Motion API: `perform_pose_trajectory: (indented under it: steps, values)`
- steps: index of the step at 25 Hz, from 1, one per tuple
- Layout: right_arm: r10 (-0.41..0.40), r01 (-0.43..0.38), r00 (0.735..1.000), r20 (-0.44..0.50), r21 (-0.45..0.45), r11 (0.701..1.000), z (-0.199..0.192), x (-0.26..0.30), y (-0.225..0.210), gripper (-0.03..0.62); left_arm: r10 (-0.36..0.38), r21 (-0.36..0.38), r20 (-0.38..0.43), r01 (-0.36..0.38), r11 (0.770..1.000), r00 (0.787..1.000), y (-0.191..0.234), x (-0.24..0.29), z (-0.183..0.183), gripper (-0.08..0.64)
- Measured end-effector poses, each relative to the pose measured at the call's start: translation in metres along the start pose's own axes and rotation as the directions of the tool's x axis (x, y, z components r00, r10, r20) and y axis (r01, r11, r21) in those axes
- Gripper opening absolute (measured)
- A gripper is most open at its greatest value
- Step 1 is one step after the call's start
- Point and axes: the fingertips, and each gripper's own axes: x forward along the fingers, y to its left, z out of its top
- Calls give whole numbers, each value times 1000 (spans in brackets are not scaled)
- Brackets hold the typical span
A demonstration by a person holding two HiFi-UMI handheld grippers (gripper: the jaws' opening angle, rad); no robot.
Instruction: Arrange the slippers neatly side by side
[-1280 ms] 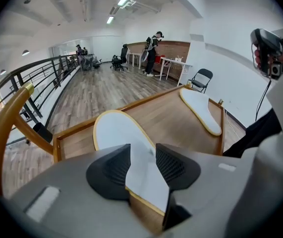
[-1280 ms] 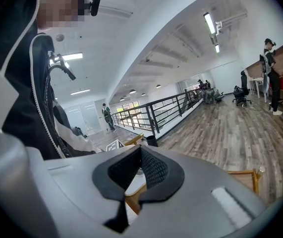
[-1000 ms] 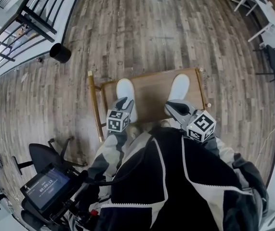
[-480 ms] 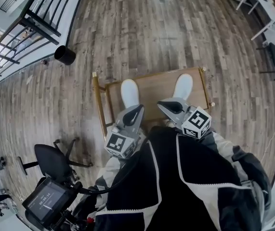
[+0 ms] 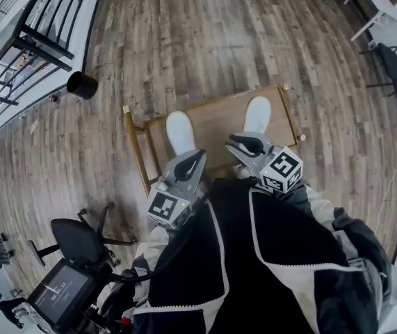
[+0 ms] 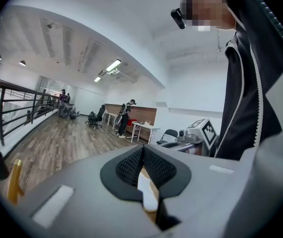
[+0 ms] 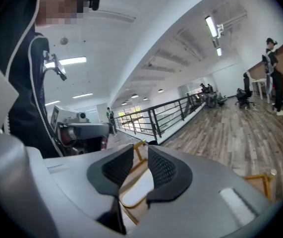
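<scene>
The left slipper (image 5: 181, 132) and right slipper (image 5: 257, 113), both white, lie well apart on a low wooden desk (image 5: 215, 125). They look light and soft, likely to flex, so pinching the near rim seems safest. The left tongs (image 5: 198, 156) hover closed and empty. The right tongs (image 5: 234, 142) have just been opening, with nothing between them.

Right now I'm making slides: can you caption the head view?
Two white slippers lie apart on a wooden table; left gripper shut, right gripper empty, its jaws just opened.
</scene>
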Motion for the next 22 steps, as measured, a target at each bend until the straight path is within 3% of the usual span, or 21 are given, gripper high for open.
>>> perform_pose_trajectory:
  steps: [2, 5, 8, 12, 18, 22]
  values:
    - [-97, 100, 994, -51, 46, 994, -24, -11, -29, 138, -22, -13, -17, 21, 1000, 1000, -4, 2, 2, 20]
    - [-231, 240, 960, -161, 40, 970, -66, -28, -75, 161, -41, -20, -20, 41, 999, 999, -5, 3, 11, 20]
    - [-331, 354, 909, -253, 50, 934, -96, -42, -116, 176, -63, -8, -10, 62, 998, 998, -4, 3, 19, 20]
    - [-430, 483, 821, -375, 55, 874, -142, -51, -159, 199, -83, -20, -5, 83, 996, 997, -3, 6, 16, 19]
    - [-467, 641, 709, -528, 207, 739, -205, -61, -200, 229, -69, -2, -8, 69, 998, 998, -7, 2, 14, 20]
    - [-440, 662, 690, -575, 253, 706, -220, -58, -220, 226, -43, 31, -6, 43, 999, 999, -6, -1, 22, 20]
